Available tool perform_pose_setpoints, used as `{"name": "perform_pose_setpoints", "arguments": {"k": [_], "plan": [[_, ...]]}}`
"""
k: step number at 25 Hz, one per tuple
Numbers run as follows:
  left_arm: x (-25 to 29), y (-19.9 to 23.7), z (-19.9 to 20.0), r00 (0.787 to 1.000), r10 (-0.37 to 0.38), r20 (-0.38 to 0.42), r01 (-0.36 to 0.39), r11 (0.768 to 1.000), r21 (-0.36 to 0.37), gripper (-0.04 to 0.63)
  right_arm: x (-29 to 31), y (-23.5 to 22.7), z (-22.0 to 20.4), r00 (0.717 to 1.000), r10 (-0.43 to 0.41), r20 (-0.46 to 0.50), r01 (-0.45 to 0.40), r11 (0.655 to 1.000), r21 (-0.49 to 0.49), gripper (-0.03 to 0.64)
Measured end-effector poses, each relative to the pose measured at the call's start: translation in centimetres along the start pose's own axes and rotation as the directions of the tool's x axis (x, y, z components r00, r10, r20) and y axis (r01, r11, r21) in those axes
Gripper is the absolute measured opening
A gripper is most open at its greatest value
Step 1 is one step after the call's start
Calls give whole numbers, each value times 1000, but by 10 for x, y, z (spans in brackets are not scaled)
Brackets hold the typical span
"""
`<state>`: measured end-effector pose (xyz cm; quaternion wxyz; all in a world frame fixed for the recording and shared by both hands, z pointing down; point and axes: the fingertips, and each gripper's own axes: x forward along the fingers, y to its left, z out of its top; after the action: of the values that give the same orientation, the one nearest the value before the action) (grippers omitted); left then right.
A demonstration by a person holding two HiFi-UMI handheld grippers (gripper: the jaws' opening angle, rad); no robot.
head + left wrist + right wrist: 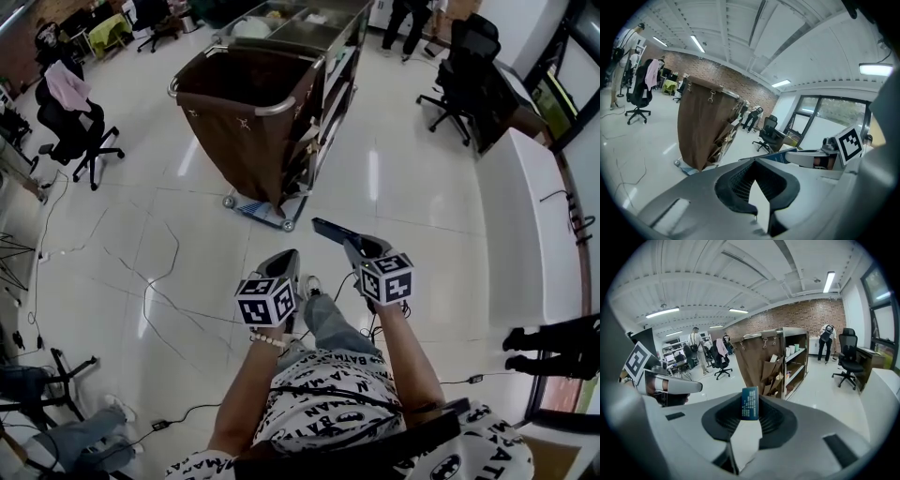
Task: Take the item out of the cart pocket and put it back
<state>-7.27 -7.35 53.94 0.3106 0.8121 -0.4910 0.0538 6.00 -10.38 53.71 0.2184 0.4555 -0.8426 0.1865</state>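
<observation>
**A:** While both tongs hang over the glossy white tiled floor, where is the flat dark-blue printed packet?

**B:** In the right tongs. They are clenched on its near end, and the rest sticks out past the tips.

**A:** And the left tongs?

**B:** Pressed tip to tip with nothing between them, just beside the right pair.

**A:** How close is the cart?

**B:** The wheeled metal cart with the brown fabric bag stands ahead, well apart from both tongs. Brown paper pockets line its shelved side. The packet is outside all of them, held in the air.

**A:** Anything else nearby?

**B:** A black swivel office chair stands to the right of the cart.
</observation>
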Motion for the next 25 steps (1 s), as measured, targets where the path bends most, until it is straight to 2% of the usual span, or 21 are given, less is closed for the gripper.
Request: {"name": "perform_pose_setpoints", "arguments": {"k": [7,14,18,25], "plan": [[33,28,31,999,41,-3,-41,999,18,3,67,-37,40,1000,18,11,-17,1000,-6,94],[91,57,57,996,75,-40,-75,997,2,3,147,-79,77,999,36,-7,-36,999,-5,94],[133,74,63,992,100,-75,-102,995,-22,3,202,-105,83,998,50,-49,-51,999,-15,94],[168,94,60,983,133,-128,-142,988,-64,3,279,-123,71,988,105,-118,-107,994,-13,94]]}}
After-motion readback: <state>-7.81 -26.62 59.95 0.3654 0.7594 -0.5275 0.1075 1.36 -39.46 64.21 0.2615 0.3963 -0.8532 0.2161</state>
